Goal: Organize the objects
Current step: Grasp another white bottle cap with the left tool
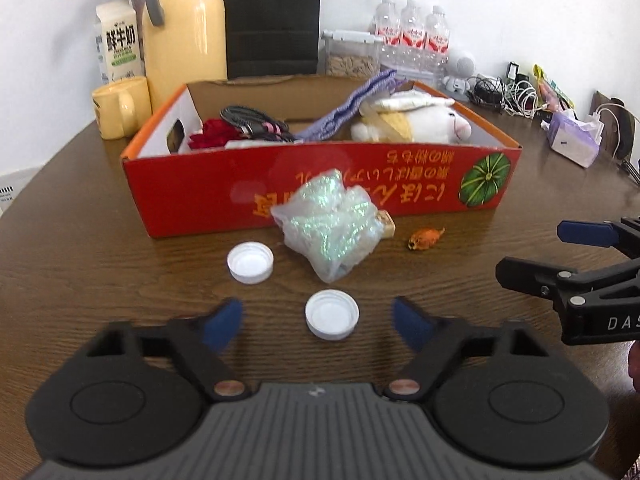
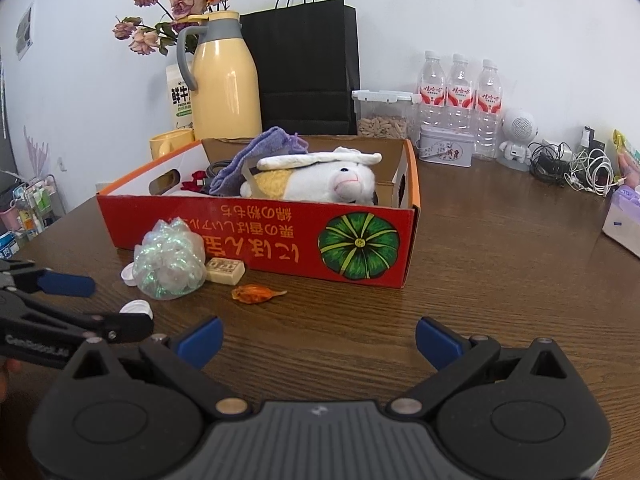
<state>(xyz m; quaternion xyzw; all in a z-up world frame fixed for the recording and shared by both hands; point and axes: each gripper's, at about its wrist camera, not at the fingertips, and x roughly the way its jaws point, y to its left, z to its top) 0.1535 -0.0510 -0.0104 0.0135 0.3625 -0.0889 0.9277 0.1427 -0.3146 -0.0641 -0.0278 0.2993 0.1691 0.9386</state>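
A red cardboard box (image 1: 360, 196) (image 2: 256, 236) stands on the brown table and holds a white plush toy (image 1: 416, 122) (image 2: 320, 178), a purple cloth (image 1: 352, 108), dark cables (image 1: 252, 122) and a red item (image 1: 210, 136). In front of it lie a crumpled iridescent plastic bag (image 1: 332, 224) (image 2: 168, 258), a small beige block (image 2: 225, 270), an orange candy (image 1: 426, 238) (image 2: 256, 293) and two white caps (image 1: 250, 262) (image 1: 331, 314). My left gripper (image 1: 318, 322) is open, its jaws on either side of the nearer cap. My right gripper (image 2: 318, 340) is open and empty, near the candy.
Behind the box stand a yellow jug (image 1: 186, 28), a yellow mug (image 1: 120, 106), a milk carton (image 1: 118, 44), a black paper bag (image 2: 304, 64), three water bottles (image 2: 460, 92), a seed container (image 2: 382, 114) and a tin (image 2: 444, 148). Tangled chargers (image 2: 572, 164) and tissues (image 1: 572, 140) lie right.
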